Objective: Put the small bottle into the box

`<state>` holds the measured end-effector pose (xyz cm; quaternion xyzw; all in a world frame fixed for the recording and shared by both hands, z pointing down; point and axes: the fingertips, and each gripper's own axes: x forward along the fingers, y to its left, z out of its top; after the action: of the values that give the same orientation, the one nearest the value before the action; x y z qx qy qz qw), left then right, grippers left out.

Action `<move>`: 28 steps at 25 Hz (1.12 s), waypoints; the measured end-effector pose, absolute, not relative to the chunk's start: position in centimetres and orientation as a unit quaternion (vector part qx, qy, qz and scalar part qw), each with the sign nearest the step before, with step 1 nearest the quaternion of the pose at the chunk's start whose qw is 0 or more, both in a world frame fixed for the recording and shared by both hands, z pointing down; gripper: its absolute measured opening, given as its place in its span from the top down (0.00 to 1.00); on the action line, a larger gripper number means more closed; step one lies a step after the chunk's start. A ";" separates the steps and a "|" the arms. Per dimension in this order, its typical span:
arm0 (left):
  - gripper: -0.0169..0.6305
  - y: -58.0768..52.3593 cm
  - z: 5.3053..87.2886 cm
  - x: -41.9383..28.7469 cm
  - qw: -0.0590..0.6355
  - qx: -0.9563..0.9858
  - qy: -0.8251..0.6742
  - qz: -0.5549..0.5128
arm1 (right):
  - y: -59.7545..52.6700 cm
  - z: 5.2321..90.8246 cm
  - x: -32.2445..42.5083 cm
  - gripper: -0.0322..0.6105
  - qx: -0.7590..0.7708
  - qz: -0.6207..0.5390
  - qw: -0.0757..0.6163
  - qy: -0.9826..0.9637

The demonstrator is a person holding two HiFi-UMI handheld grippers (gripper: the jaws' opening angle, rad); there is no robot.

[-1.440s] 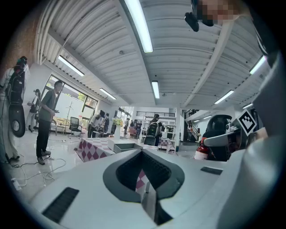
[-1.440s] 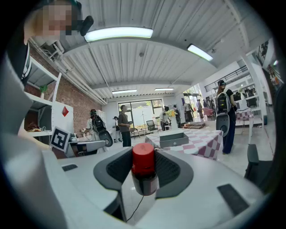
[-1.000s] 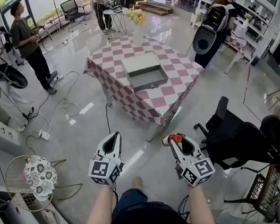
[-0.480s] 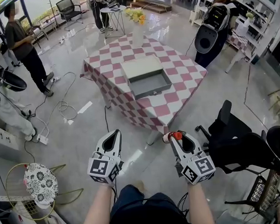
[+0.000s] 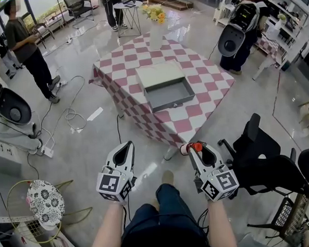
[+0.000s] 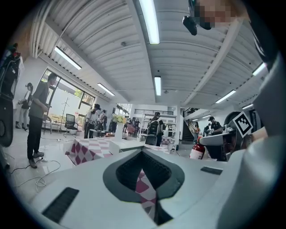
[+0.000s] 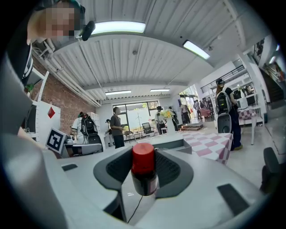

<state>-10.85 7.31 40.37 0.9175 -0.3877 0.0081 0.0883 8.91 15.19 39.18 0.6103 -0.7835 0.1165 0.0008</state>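
Both table [image 5: 207, 86] and box [image 5: 167, 102] sit nearer than before; right tongs [image 5: 190, 149] pinch the small bottle [image 5: 196, 146], left tongs [image 5: 128, 144] pressed together.

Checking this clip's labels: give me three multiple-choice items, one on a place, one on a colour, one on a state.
1. Where is the box? A on the checkered table; B on the floor; C on a chair.
2. What colour is the small bottle's cap? A blue; B red; C green.
3. How is the right gripper? A open, empty; B inside the box; C shut on the small bottle.
Answers: 1 A, it sits on the cloth-covered tabletop. 2 B, the cap is red. 3 C, its jaws clamp the bottle.
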 end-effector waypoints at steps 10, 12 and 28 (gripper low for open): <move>0.97 1.1 41.2 -9.3 0.084 0.912 -0.402 0.007 | 7.8 39.2 10.3 0.72 0.588 0.116 -0.001 -0.800; 0.97 -0.3 41.4 -8.8 0.086 0.910 -0.406 0.009 | 6.2 39.4 10.6 0.72 0.583 0.116 0.000 -0.804; 0.97 -8.2 43.8 -5.5 0.104 0.896 -0.431 0.015 | -4.6 41.3 12.3 0.72 0.531 0.130 0.006 -0.837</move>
<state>-5.46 -8.21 43.82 0.8960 -0.4315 0.0154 0.1036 12.34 -4.62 41.34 0.5308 -0.8374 0.1304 0.0059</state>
